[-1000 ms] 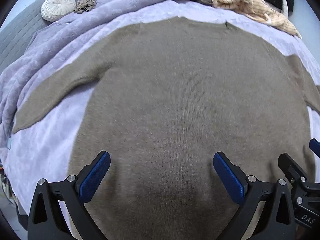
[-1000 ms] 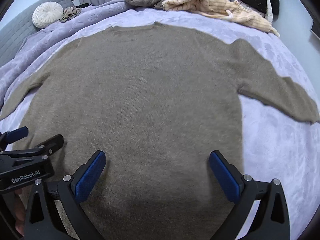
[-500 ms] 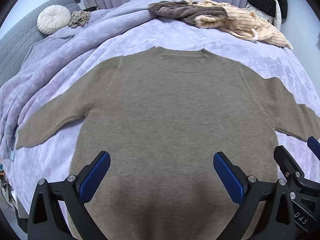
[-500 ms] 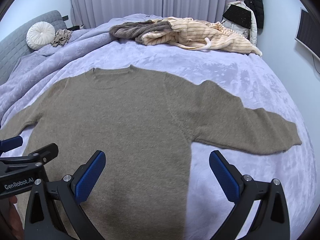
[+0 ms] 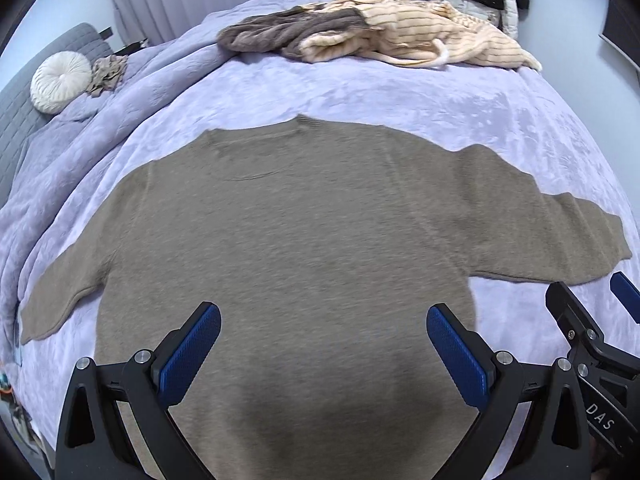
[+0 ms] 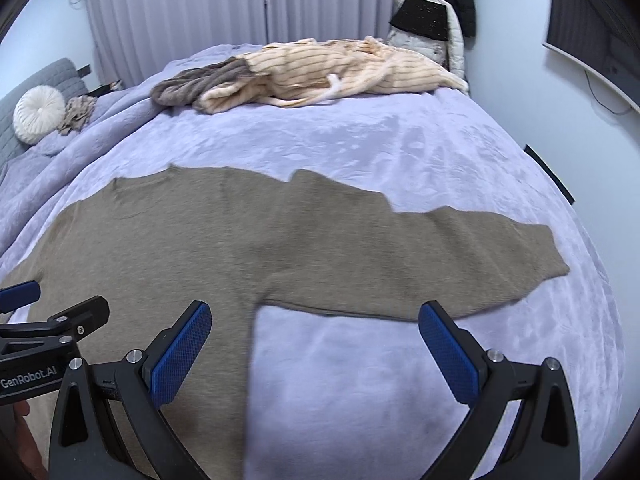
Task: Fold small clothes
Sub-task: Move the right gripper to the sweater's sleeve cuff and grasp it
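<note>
A brown knit sweater (image 5: 304,240) lies flat on the lilac bed cover (image 5: 400,96), neck away from me and both sleeves spread out. My left gripper (image 5: 320,344) is open and empty above the sweater's lower body. My right gripper (image 6: 316,344) is open and empty above the bed cover just below the right sleeve (image 6: 460,252), with the sweater's body (image 6: 160,248) at its left. The right gripper also shows at the right edge of the left wrist view (image 5: 592,320).
A heap of cream striped and grey-brown clothes (image 6: 304,72) lies at the far end of the bed. A round white cushion (image 6: 38,114) and a crumpled beige cloth (image 6: 78,114) sit far left by the grey headboard. Jackets (image 6: 436,28) hang by the far wall.
Both grippers have pulled back and risen from the sweater, so more of it shows. The right gripper has shifted right, off the sweater's body and over the bed cover below the sleeve.
</note>
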The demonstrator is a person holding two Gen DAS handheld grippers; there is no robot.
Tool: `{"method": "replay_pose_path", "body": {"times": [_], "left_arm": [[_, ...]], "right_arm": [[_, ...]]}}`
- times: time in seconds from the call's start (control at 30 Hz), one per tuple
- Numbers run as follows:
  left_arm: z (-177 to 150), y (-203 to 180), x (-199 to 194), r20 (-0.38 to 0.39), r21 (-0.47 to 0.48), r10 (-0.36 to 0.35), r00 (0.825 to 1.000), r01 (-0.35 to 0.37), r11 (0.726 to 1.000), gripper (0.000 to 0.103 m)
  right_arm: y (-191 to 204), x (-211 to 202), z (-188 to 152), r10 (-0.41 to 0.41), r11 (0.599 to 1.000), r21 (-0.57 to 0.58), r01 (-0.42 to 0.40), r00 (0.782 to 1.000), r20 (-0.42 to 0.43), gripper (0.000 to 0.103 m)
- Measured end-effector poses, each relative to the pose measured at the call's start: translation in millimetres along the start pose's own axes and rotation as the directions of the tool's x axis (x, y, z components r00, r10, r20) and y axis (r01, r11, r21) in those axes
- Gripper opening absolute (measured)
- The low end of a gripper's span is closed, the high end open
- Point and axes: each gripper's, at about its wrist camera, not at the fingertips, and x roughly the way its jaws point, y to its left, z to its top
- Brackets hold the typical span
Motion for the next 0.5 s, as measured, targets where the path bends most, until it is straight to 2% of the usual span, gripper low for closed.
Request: {"method": "replay_pose_path", "body": {"times": [0.27,0.5], "left_arm": [[21.2,-53.3,8.5,-0.001,0.048,-0.03,1.0,0.03,0.998,0.103],[36.8,-95.2,25.0,-0.025,0.074,-0.061,0.998,0.063,0.995,0.103]], "right_arm": [[-59.5,10.8,3.4,-0.064,0.996,0.062,0.064,0.998,-0.002,0.103],[-140.6,33.4,5.6,-0.158,0.974,0.158,0.162,0.987,-0.04,0.103]]}}
